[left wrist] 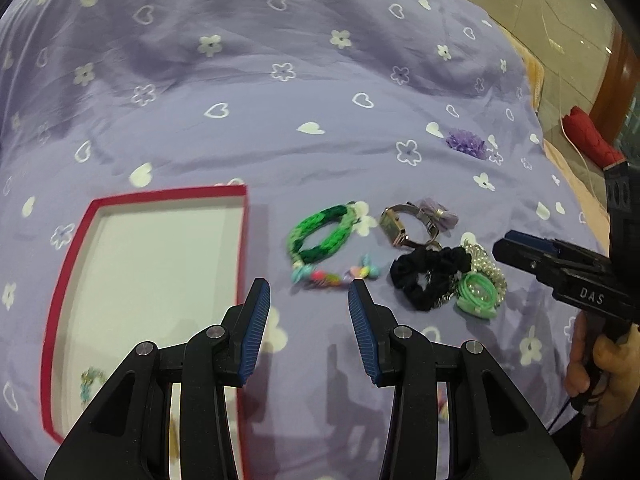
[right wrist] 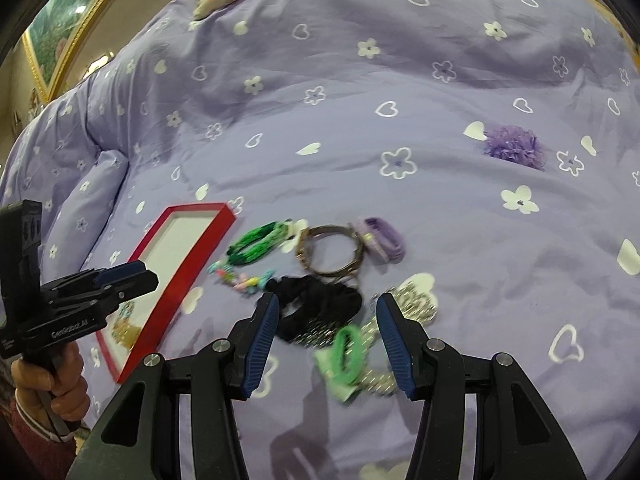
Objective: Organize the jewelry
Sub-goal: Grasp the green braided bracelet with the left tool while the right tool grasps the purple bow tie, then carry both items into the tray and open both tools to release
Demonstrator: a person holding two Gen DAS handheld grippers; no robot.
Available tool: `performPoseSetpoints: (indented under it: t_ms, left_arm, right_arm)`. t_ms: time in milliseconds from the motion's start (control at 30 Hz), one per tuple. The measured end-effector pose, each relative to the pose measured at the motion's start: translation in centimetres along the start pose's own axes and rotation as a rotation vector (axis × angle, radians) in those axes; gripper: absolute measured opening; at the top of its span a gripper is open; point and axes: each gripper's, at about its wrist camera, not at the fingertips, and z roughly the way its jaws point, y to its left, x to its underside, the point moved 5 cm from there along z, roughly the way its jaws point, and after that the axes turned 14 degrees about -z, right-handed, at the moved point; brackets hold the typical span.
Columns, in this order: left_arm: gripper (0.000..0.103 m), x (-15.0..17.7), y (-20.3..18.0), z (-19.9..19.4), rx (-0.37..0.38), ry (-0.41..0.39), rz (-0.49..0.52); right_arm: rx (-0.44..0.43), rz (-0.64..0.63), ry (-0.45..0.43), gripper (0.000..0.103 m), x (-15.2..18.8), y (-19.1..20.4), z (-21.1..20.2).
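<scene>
A red-rimmed box [left wrist: 240, 240] with a white floor lies on the purple bedspread; it also shows in the right wrist view [right wrist: 176, 280]. Right of it lie a green braided bracelet [left wrist: 320, 236], a pastel bead bracelet [left wrist: 332, 276], a watch [left wrist: 404, 228], a black scrunchie [left wrist: 424, 276], a light green hair tie [left wrist: 476, 296] and a silver chain [left wrist: 488, 264]. My left gripper [left wrist: 309, 292] is open just short of the bead bracelet. My right gripper [right wrist: 327, 308] is open, with the black scrunchie [right wrist: 316, 300] and green hair tie [right wrist: 344, 356] between its fingers.
A purple fluffy hair flower [left wrist: 466, 142] lies apart farther back on the bedspread [left wrist: 280, 140]. A lilac bow clip [right wrist: 380, 236] sits beside the watch [right wrist: 332, 252]. Some small jewelry lies in the box's near corner [left wrist: 90, 380]. The bed edge and floor are at the right.
</scene>
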Motion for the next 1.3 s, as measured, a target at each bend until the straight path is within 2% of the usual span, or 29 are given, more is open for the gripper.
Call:
performPoseSetpoints:
  t_ms: [200,433,533,600,667,700,767,900,1300]
  left_arm:
    - [0.039,-1.6,-1.2,3.3,0.018,0.037,0.022]
    - [0.039,-2.7,-2.7,7.9,0.008,0.105,0.094]
    - [0.039,-2.6,-3.1,9.6,0.002,0.139,0.125]
    - [0.035,-2.4,-3.3,10.5,-0.012,0.155,0.147]
    - [0.022,-2.0,-3.4,11.5,-0.022,0.174,0.161]
    - [0.021,-1.9,-3.3,11.7,-0.022,0.178,0.162]
    - [0.013,-2.0,-3.3,11.7,-0.011,0.170,0.155]
    - [0.010,-2.3,-3.1,10.9,0.018,0.157,0.132]
    - [0.010,-3.0,-1.8,4.4,0.097,0.052,0.048]
  right_arm:
    - [0.029,-0.001,0.025,0.052,-1.4,-2.9,2.3]
    - [0.050,-0.089,0.121,0.051,-1.9,-4.1,5.7]
    - [0.051,-0.103,0.140,0.045,-1.9,-4.3,6.8]
    - [0.044,-0.098,0.139,0.042,-1.9,-4.4,7.3]
    - [0.041,-0.100,0.139,0.034,-2.0,-4.4,7.7]
    - [0.041,-0.102,0.139,0.032,-2.0,-4.3,7.8]
    - [0.047,-0.102,0.136,0.018,-2.0,-4.3,8.0]
    - [0.050,-0.084,0.107,0.006,-2.3,-4.4,7.4]
    - [0.002,-0.060,0.007,0.003,-3.8,-1.6,3.8]
